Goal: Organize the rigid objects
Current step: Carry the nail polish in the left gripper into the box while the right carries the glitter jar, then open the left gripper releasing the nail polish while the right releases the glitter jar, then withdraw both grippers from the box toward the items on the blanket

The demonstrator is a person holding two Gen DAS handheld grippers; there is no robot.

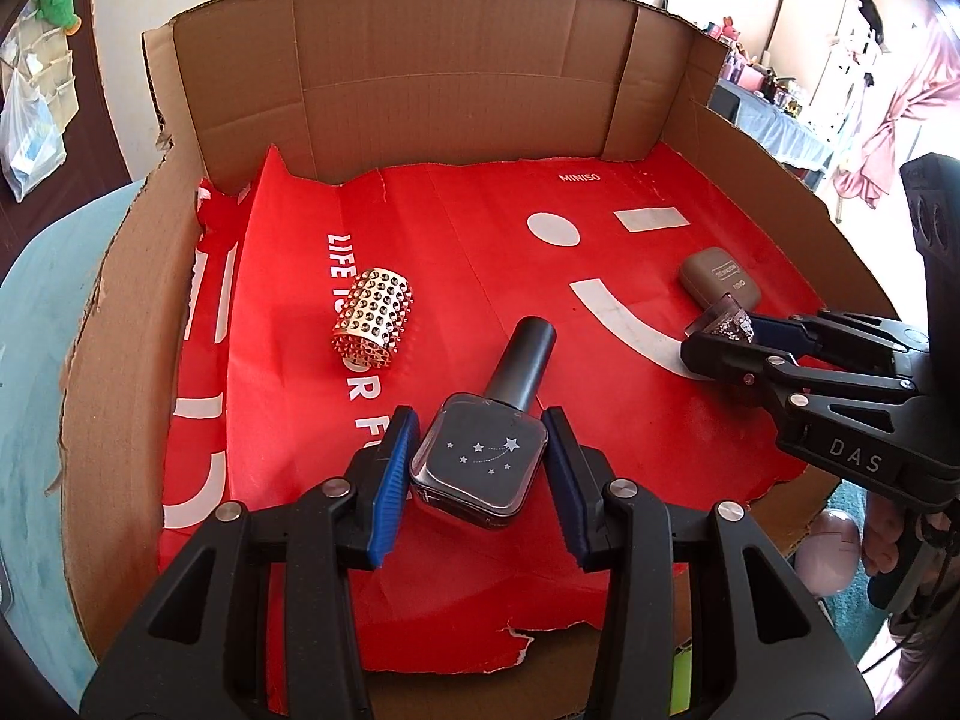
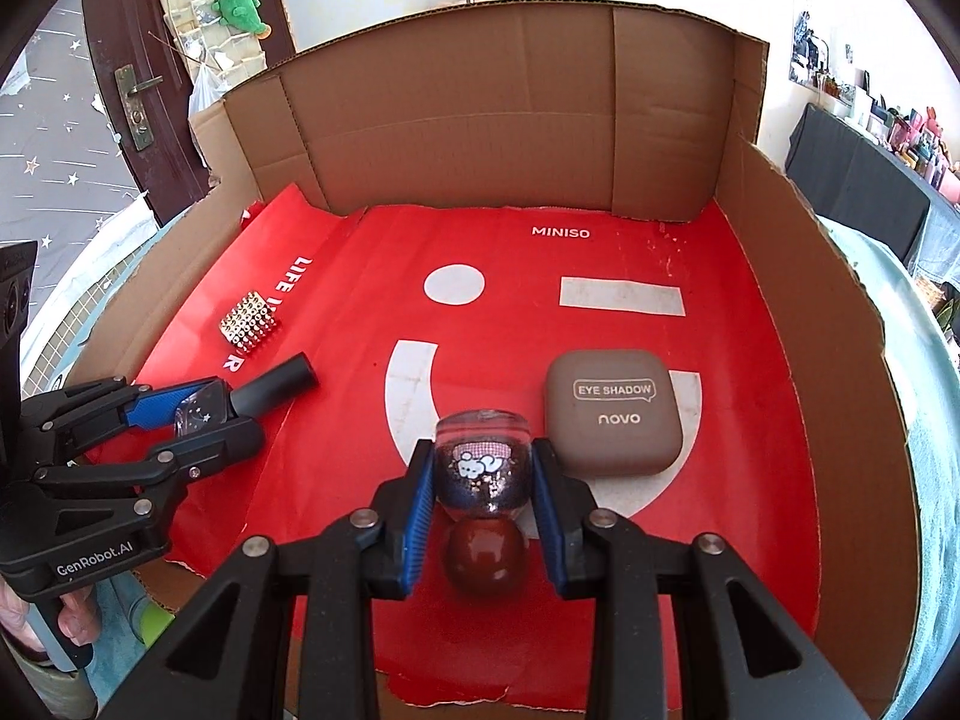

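Note:
My left gripper (image 1: 477,468) is shut on a dark square nail-polish bottle with stars (image 1: 480,465), its black cap pointing away; it also shows in the right wrist view (image 2: 201,411). My right gripper (image 2: 483,483) is shut on a glittery round bottle with a dark red ball cap (image 2: 483,474), also seen in the left wrist view (image 1: 726,324). A brown eye-shadow case (image 2: 615,414) lies just right of the right gripper. A gold studded cylinder (image 1: 373,318) lies left of centre on the red sheet.
Everything sits on a red MINISO sheet (image 2: 600,252) inside an open cardboard box (image 2: 510,120) with tall back and side walls. A pale pink object (image 1: 831,549) lies outside the box's front right edge.

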